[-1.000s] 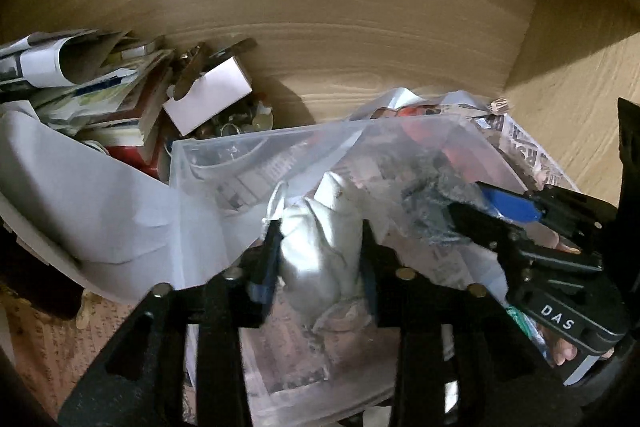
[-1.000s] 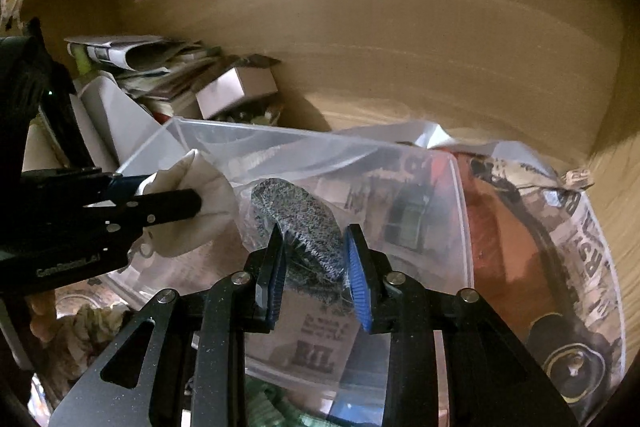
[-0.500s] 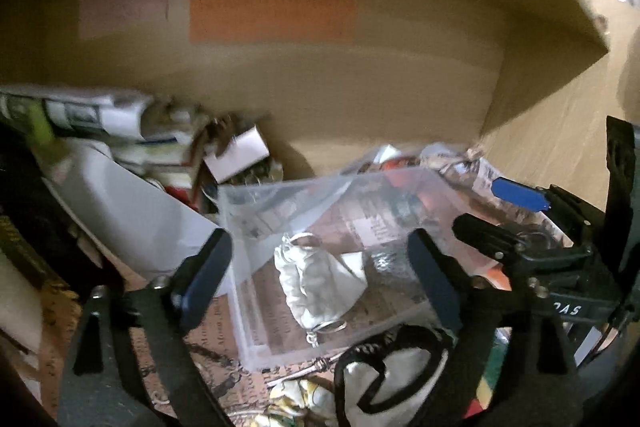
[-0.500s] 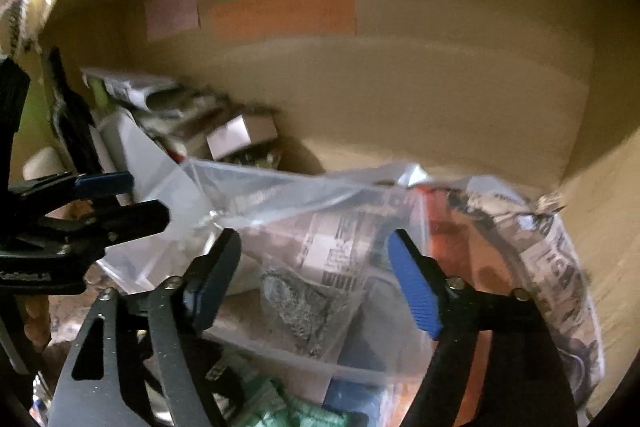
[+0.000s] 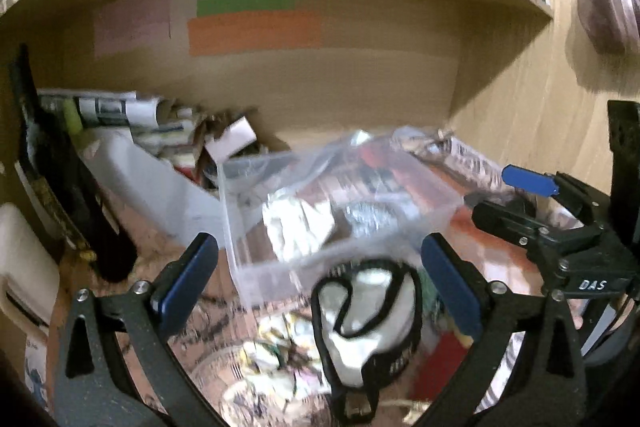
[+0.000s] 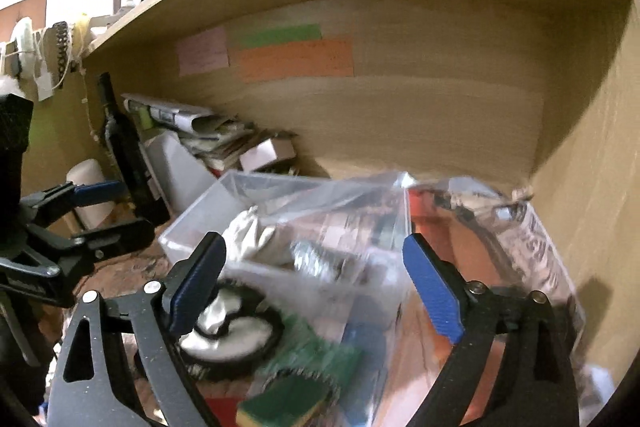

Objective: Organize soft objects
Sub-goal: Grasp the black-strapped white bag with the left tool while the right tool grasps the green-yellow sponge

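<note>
Both claws, left claw (image 5: 320, 267) and right claw (image 6: 316, 267), hang released near the clear bin (image 5: 240, 259) holding white cloth (image 5: 296, 223); next pick should centre on the black-trimmed white piece (image 5: 368, 323) just nearer.

Both the left gripper (image 5: 320, 281) and right gripper (image 6: 316, 283) show black frames, silver screws, blue finger pads (image 5: 184, 281).

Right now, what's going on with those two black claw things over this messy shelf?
A person is sorting soft items into a clear plastic bin. Both grippers, left and right, are open and empty. A white cloth and a grey scrubby pad lie in the bin. A white sock with black trim and a green sponge lie outside it.
</note>
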A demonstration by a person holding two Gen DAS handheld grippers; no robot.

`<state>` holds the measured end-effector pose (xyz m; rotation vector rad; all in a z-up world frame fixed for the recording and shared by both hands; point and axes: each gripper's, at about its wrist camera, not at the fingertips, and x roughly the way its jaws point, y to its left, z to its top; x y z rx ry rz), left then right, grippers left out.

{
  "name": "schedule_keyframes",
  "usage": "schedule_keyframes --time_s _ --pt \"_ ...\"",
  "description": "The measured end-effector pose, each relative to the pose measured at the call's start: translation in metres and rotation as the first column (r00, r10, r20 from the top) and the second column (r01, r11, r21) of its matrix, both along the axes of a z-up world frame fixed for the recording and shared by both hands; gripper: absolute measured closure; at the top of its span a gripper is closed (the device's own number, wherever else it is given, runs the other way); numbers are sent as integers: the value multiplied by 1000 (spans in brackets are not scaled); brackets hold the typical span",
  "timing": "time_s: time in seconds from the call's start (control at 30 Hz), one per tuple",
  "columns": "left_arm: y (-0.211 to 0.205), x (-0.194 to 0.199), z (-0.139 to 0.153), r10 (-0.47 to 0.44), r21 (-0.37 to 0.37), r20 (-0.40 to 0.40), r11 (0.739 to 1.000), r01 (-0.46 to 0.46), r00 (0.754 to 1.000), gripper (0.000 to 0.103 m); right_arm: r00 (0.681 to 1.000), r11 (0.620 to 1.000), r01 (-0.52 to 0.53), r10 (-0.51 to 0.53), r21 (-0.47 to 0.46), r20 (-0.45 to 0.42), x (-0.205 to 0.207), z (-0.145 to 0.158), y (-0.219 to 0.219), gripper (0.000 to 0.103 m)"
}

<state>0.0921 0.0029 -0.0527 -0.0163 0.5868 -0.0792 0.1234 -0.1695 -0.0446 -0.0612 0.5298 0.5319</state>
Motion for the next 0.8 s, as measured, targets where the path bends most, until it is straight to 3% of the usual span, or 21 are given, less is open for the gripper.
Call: schedule_keyframes --time_s 0.2,0.47,0.63,0.8 --pt "-3 -14 -29 2 2 -76 1000 -2 997 0 998 1000 -2 1 -23 -55 -23 -26 -2 14" --pt "-7 -17 -67 -1 -49 -193 999 -9 981 0 980 1000 -27 23 -16 -198 -34 -68 -4 15" --pt "-18 -11 -78 -35 -42 -222 999 26 974 0 968 999 -48 44 -11 -247 -36 -82 -5 50" --pt "-32 6 -92 -68 -8 -269 998 68 961 0 967 999 -42 46 22 -252 -36 -83 -13 58"
